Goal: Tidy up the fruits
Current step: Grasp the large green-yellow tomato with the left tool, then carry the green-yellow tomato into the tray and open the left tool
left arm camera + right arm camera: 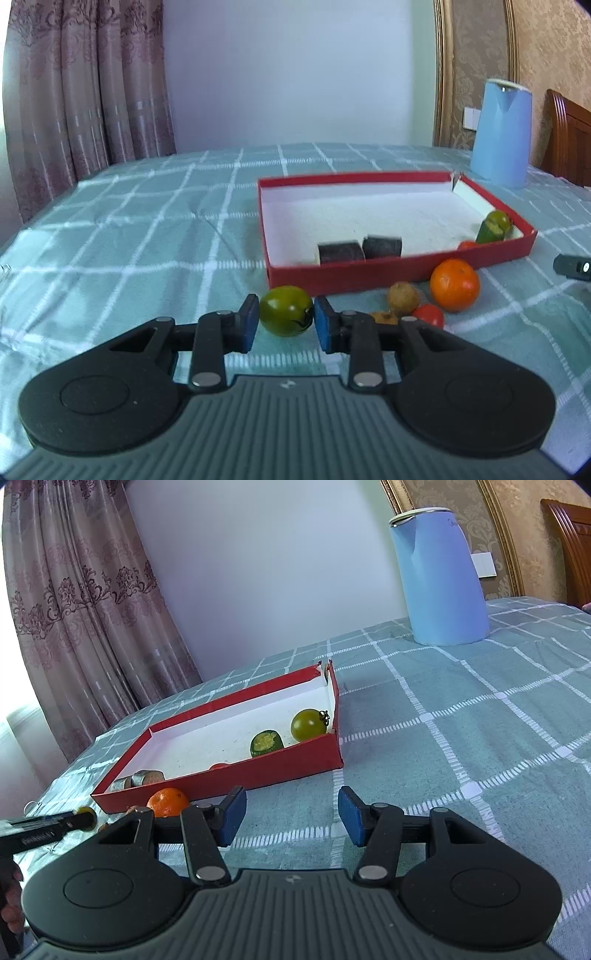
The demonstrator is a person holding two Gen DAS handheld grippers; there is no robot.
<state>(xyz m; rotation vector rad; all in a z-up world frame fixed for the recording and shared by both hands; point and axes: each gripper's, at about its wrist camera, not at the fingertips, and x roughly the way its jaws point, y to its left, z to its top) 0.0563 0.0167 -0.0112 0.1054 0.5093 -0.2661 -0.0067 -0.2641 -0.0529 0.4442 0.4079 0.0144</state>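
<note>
My left gripper [285, 320] is closed on a green tomato [286, 311] just above the checked tablecloth, its blue pads touching both sides. Beyond it stands a red box [369, 275] holding two dark cylinders [360, 248], a cut green piece [491, 233] and a small red fruit [468, 244]. An orange [455, 285], a brown fruit [402, 298] and a red tomato [428, 315] lie in front of the box. My right gripper [291, 814] is open and empty over the cloth, right of the orange [168, 802]. The box [258, 771] also holds another green tomato [308, 724].
A light blue kettle [437, 576] stands at the back right of the table. A wooden chair [569, 140] is behind it. Curtains hang at the left. The left gripper's body shows at the left edge of the right wrist view [44, 830].
</note>
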